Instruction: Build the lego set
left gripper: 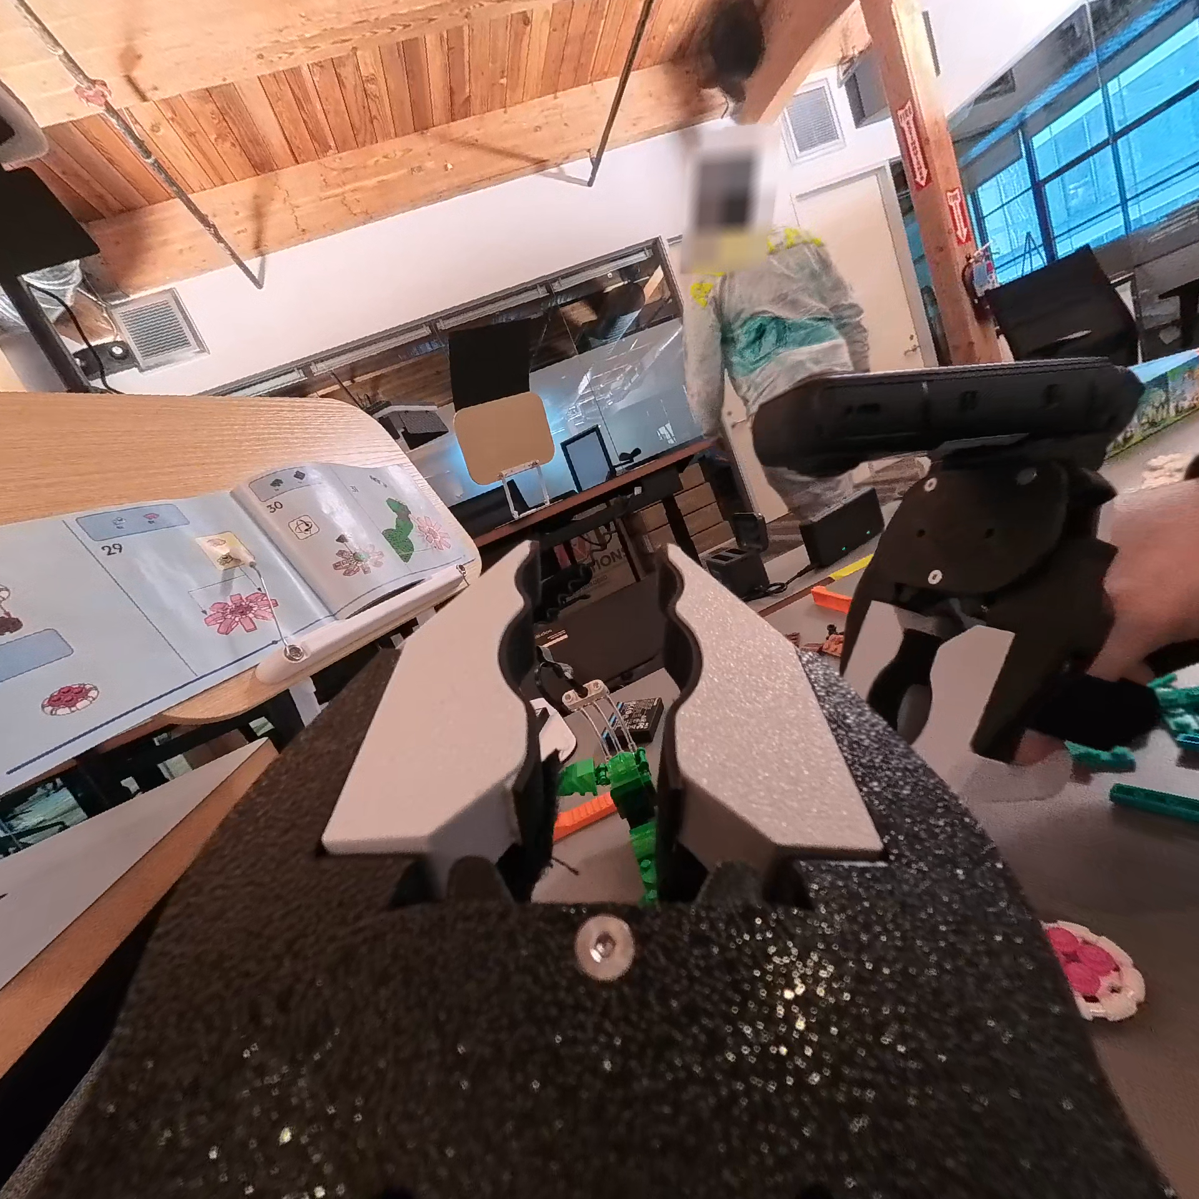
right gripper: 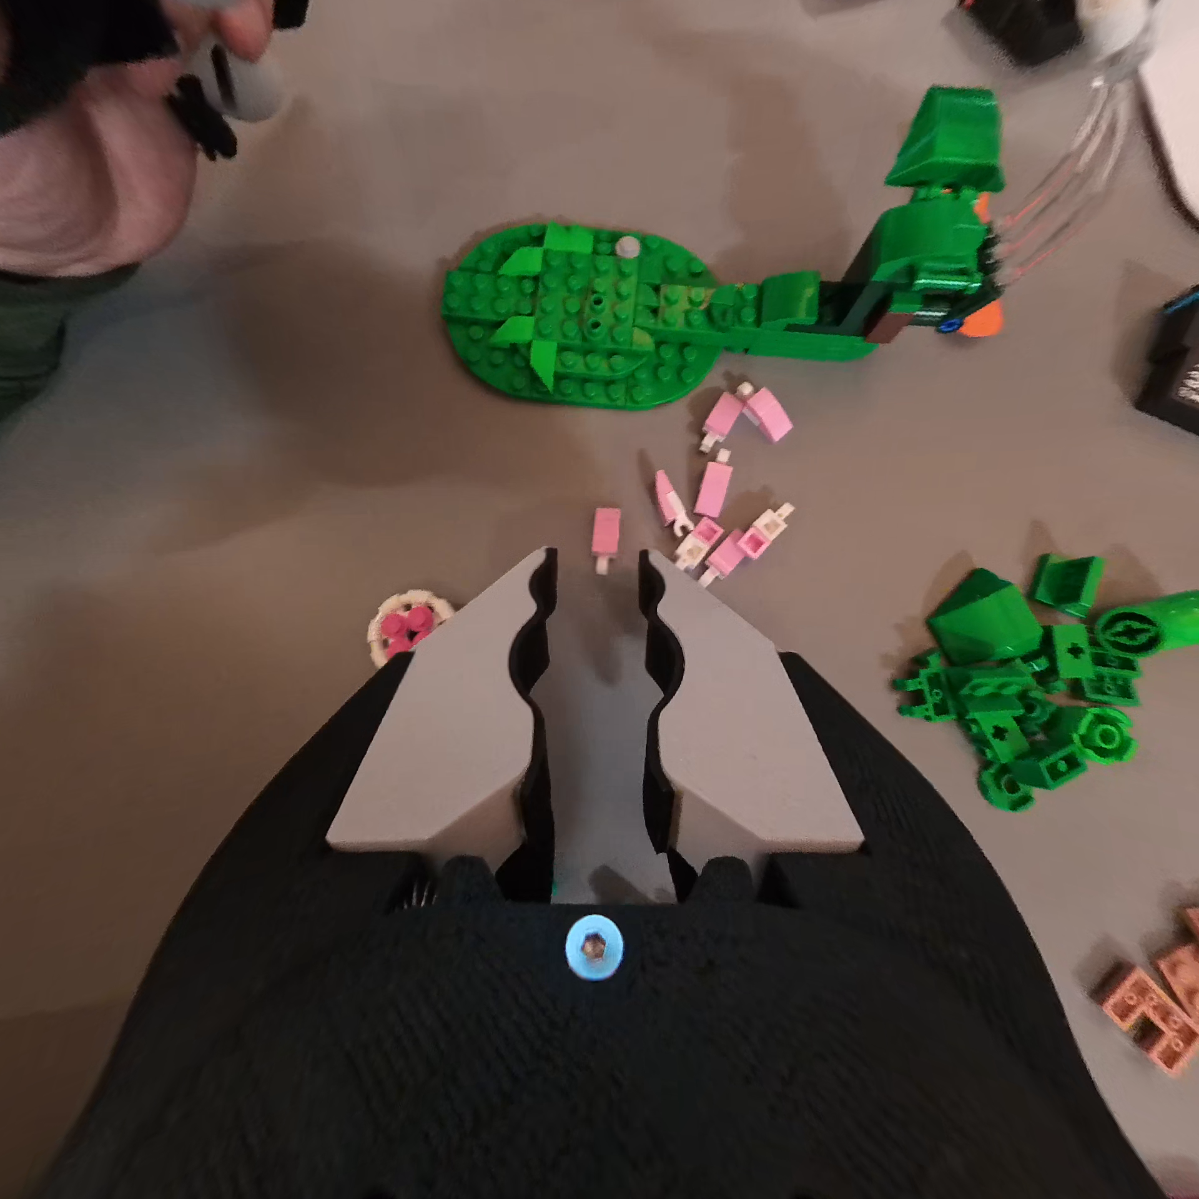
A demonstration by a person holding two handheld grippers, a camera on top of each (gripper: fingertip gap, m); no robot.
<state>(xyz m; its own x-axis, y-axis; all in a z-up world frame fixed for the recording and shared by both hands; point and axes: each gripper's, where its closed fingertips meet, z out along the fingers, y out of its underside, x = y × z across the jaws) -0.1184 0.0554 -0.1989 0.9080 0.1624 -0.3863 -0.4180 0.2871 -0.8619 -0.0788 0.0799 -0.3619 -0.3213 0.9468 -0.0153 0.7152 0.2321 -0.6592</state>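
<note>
Here, going left to right across the worktop (right gripper: 194, 454), the instruction booklet (left gripper: 194, 584) lies propped open on a raised wooden stand at the far left of the left wrist view, likely so its flower diagrams can be read while both hands are busy. The left gripper (left gripper: 597, 577) hovers tilted upward with its fingers parted and nothing between them, seemingly waiting its turn. In the right wrist view, a small round flower centre (right gripper: 405, 626) with dark pink studs on a cream rim sits just beside the left finger of the right gripper (right gripper: 597, 558), probably set close so petals can be clipped onto it. The right gripper points down at the worktop with its fingers released and empty, lined up on a single pink petal piece (right gripper: 606, 535) lying just ahead of the tips; this looks like the next pick. Near it to the right lies a loose scatter of pink petals (right gripper: 720, 519) with cream clips. Beyond them rests the green build (right gripper: 571, 318), a studded oval leaf plate joined by a stem to a chunkier green body. At the far right sit a pile of spare green bricks (right gripper: 1018, 681) and a few brown bricks (right gripper: 1155, 999).
</note>
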